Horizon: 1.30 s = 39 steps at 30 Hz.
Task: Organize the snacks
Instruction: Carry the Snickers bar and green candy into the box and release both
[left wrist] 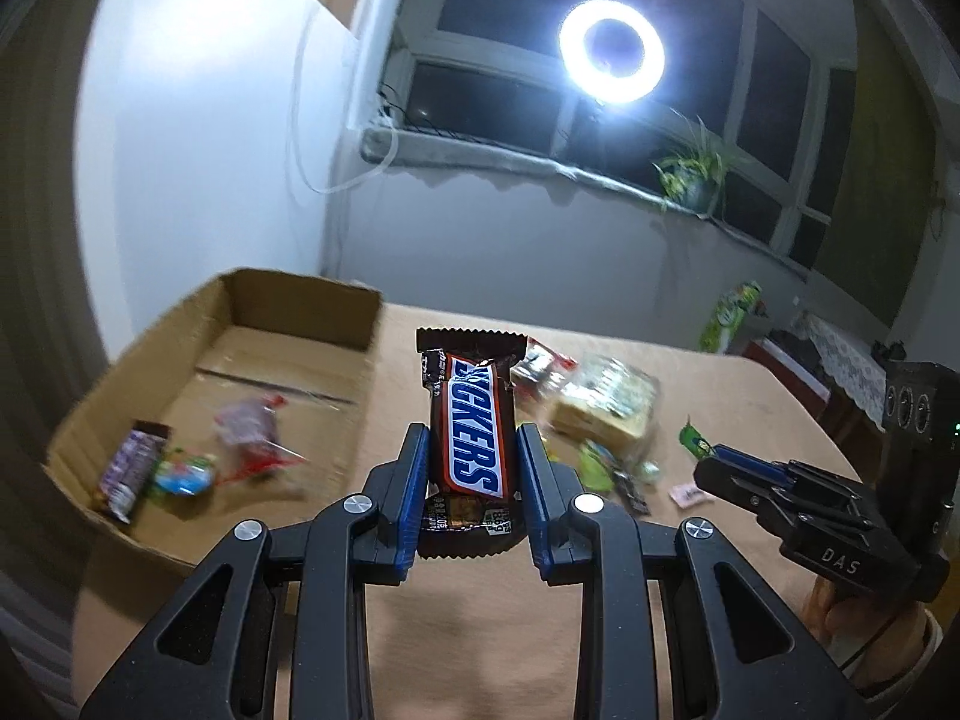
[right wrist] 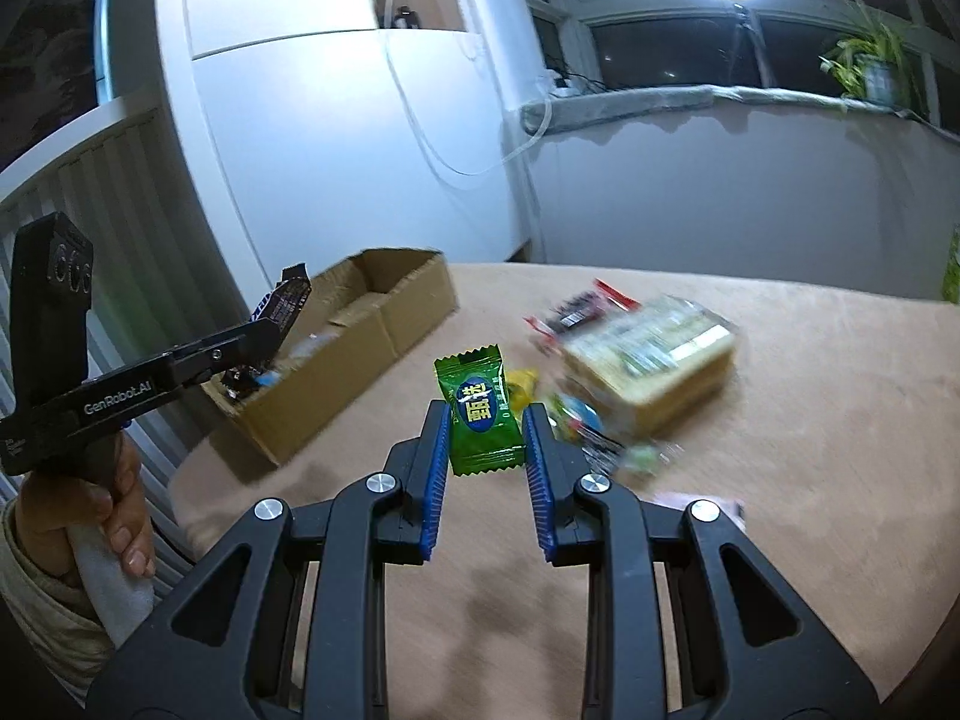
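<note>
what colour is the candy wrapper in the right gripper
Green, with a blue oval label: the candy wrapper shows best in the right wrist view.

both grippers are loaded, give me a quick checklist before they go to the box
1. Left gripper clamped on the brown Snickers bar: ok, pads press both sides.
2. Right gripper clamped on the small green wrapped candy: ok.
3. Open brown cardboard box has room: ok, only a few wrapped snacks lie in its near end.
4. Both items lifted off the tan table: ok.
5. Grippers apart from each other: ok, each shows off to the side in the other's view.
6. Remaining snack pile undisturbed: cannot tell, blurred.
</note>
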### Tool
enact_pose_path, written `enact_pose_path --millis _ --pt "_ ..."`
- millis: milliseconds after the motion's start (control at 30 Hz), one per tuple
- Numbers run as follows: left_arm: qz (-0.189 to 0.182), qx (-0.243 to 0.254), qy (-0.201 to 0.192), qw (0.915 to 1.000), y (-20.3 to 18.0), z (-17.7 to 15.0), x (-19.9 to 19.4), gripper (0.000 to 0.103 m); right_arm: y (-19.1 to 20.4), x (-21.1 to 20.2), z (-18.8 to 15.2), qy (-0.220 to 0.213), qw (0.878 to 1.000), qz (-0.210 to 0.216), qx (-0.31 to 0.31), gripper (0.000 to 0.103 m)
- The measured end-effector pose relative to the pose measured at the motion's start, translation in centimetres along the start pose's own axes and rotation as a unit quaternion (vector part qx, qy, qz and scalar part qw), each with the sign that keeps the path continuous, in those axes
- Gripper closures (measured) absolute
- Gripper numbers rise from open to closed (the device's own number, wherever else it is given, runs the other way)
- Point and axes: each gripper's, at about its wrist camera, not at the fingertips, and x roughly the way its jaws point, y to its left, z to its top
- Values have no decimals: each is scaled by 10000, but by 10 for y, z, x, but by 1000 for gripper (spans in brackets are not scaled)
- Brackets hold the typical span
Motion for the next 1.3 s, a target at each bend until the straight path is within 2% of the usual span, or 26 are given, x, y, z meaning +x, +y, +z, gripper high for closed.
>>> enact_pose_path --millis 367,800,1233,1300 --pt "520 -410 -332 9973 67 8 -25 76 67 38 36 -84 9979 415 -489 78" --pt "725 -855 -362 9930 122 1 -27 76 150 92 56 93 9897 975 -1042 78" --pt "598 -1015 -221 9928 140 0 -13 75 167 130 60 266 9876 1061 -1124 77" --pt "624 -1114 -180 9917 145 -2 -12 69 164 135 59 294 9878 1059 -1102 71"
